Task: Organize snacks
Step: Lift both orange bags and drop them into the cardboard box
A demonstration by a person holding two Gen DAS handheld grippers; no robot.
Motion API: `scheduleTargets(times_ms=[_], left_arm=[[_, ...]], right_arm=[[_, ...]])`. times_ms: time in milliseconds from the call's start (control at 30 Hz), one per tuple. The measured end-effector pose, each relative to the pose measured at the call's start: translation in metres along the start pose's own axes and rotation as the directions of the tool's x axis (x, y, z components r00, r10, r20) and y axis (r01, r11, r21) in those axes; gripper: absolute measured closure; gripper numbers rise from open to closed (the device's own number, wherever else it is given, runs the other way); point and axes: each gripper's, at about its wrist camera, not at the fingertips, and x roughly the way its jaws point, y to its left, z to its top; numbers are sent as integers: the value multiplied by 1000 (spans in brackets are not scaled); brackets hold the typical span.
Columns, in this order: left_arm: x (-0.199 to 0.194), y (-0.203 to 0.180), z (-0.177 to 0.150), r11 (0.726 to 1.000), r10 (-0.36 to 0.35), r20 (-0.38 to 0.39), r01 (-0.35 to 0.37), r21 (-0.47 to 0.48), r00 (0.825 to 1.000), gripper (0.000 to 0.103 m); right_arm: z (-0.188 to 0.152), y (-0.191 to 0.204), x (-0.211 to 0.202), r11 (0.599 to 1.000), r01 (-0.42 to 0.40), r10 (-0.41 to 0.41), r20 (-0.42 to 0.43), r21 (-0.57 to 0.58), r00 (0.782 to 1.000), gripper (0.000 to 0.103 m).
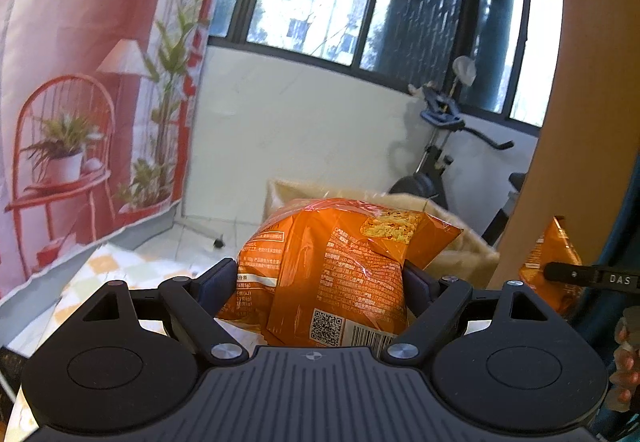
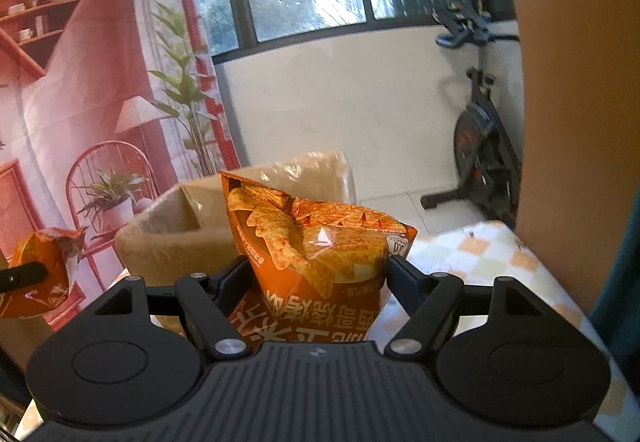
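Observation:
An orange snack bag (image 1: 328, 266), its back with barcode and QR code toward the camera, is held off the table by my left gripper (image 1: 320, 276), both pads pressing its sides. A second orange chip bag (image 2: 320, 254), front print upside down, sits in my right gripper (image 2: 318, 274), which is shut on it. Behind both bags stands an open cardboard box (image 2: 176, 238) (image 1: 460, 242). Each wrist view catches the other hand's bag at its edge: the right bag (image 1: 548, 262) and the left bag (image 2: 40, 274).
A table with a checked cloth (image 2: 480, 262) lies below. A printed red backdrop (image 1: 80, 81) hangs on the left. An exercise bike (image 2: 480, 145) stands by the white wall under the windows. An orange-brown panel (image 2: 568, 121) rises on the right.

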Motion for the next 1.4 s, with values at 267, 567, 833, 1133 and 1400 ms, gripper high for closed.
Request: scheduleTargets(times_ms=[267, 567, 833, 1133, 1400], left_arm=[[37, -19, 24, 999, -37, 34, 36, 20, 999, 16], [86, -31, 44, 998, -57, 31, 55, 44, 998, 16], [132, -28, 51, 997, -33, -7, 34, 70, 999, 16], [162, -24, 42, 992, -24, -95, 35, 123, 995, 14], [172, -24, 44, 984, 28, -132, -5, 176, 991, 5]], right_arm=[[34, 8, 19, 998, -30, 34, 81, -50, 996, 27], [69, 12, 66, 994, -55, 69, 155, -95, 985, 28], [83, 16, 127, 992, -81, 96, 160, -99, 983, 28], [56, 9, 173, 994, -76, 79, 34, -81, 996, 28], [44, 10, 185, 994, -60, 55, -55, -89, 997, 23]])
